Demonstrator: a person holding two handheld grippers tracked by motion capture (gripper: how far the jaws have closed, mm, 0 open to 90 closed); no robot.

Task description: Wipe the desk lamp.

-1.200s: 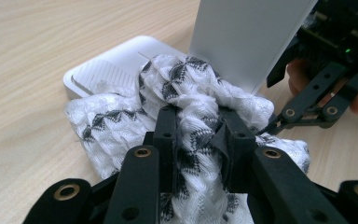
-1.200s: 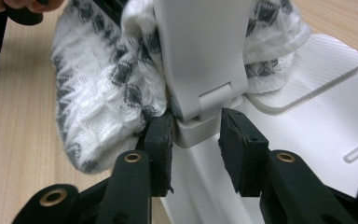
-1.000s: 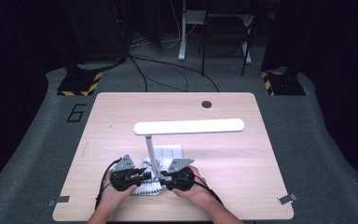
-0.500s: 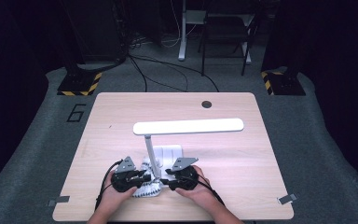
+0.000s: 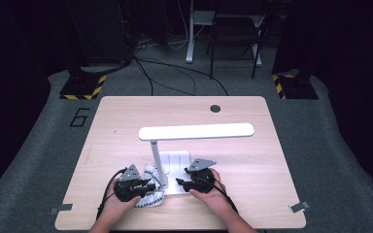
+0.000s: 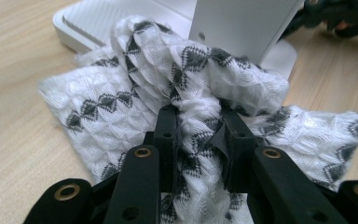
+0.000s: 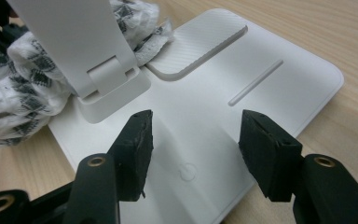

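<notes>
A white desk lamp stands on the table, its long head [image 5: 196, 131] level above its flat base [image 5: 177, 162]. A white cloth [image 5: 151, 194] with black diamond marks lies bunched against the post [image 6: 237, 28]. My left gripper [image 5: 155, 186] is shut on a fold of the cloth [image 6: 121, 102], the pads [image 6: 168, 126] pinching it. My right gripper [image 5: 178, 183] hovers over the base [image 7: 242, 60] next to the post's hinge [image 7: 107, 74]. Its jaws have just been opening and hold nothing between the pads [image 7: 137, 140].
A round power mark [image 7: 188, 171] sits on the base under the right gripper. The wooden table [image 5: 126, 126] has a round cable hole [image 5: 215, 108] at the back. Dark floor, cables and stands lie beyond the far edge.
The right gripper's jaws have spread apart and the hand has slid a little to the right, away from the lamp post. The left gripper keeps its hold on the cloth.
</notes>
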